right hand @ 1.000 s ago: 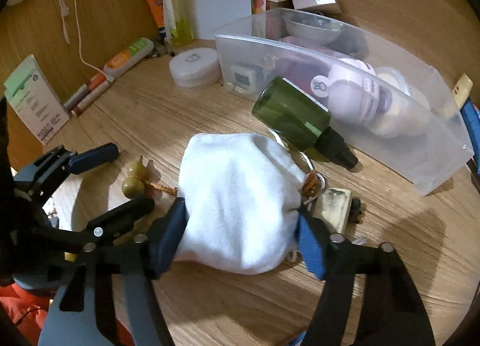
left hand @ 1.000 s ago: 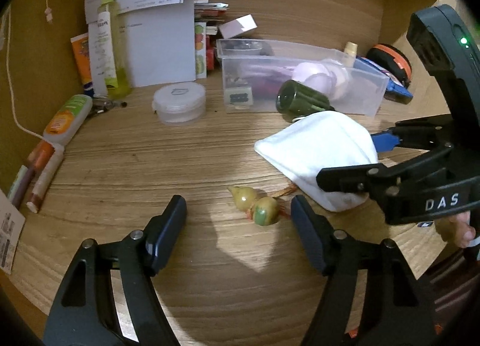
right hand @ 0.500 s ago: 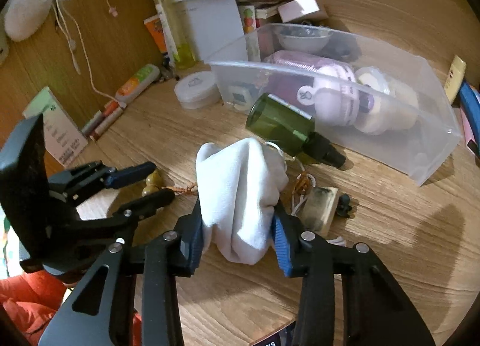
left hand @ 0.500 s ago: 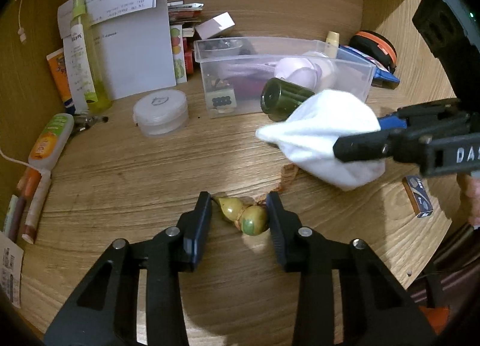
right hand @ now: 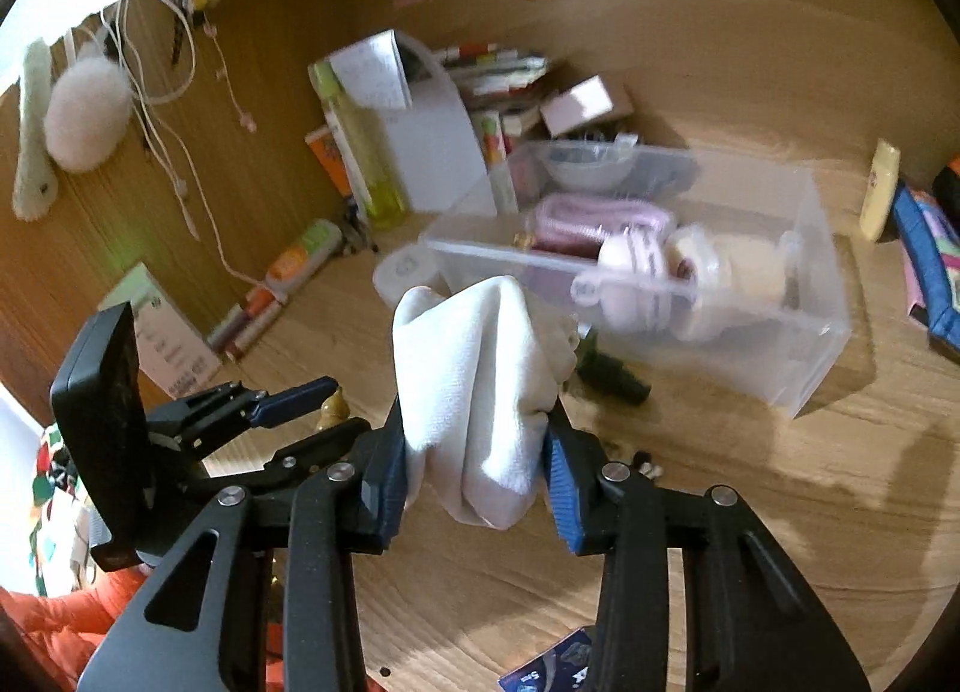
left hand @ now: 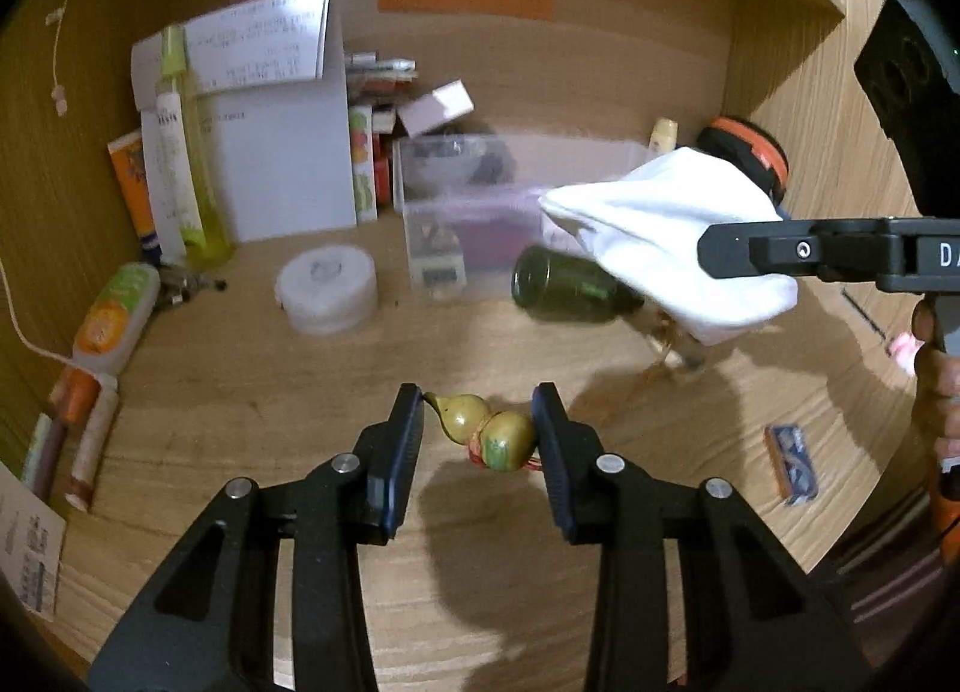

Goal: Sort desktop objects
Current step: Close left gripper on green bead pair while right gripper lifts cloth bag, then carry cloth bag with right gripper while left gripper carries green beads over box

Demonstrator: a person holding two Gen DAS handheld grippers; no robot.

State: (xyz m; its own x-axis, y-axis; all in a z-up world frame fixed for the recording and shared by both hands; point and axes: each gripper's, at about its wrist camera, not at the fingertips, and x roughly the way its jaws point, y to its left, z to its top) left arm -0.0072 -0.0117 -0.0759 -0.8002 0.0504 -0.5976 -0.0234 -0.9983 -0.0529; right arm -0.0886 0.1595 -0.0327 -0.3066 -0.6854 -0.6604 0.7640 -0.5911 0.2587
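Note:
My left gripper [left hand: 477, 440] is shut on a small yellow-green gourd charm [left hand: 486, 431] and holds it above the wooden desk [left hand: 252, 392]. My right gripper [right hand: 477, 455] is shut on a white cloth [right hand: 480, 374] and holds it in the air in front of a clear plastic bin [right hand: 750, 344]. The cloth also shows in the left wrist view [left hand: 672, 236], above a lying dark green bottle [left hand: 570, 287]. The bin [left hand: 456, 212] holds a pink roll, a bowl and pale bottles.
A round white container [left hand: 327, 290], a tall yellow-green bottle [left hand: 192, 176], white papers [left hand: 282, 164] and tubes [left hand: 111, 314] stand at the left and back. A small card [left hand: 792, 470] lies at the right. A cord and trinkets [left hand: 672, 356] lie under the cloth.
Both grippers have risen from the desk. The left has closed on the gourd and lifted it. The right has carried the white cloth up and toward the bin.

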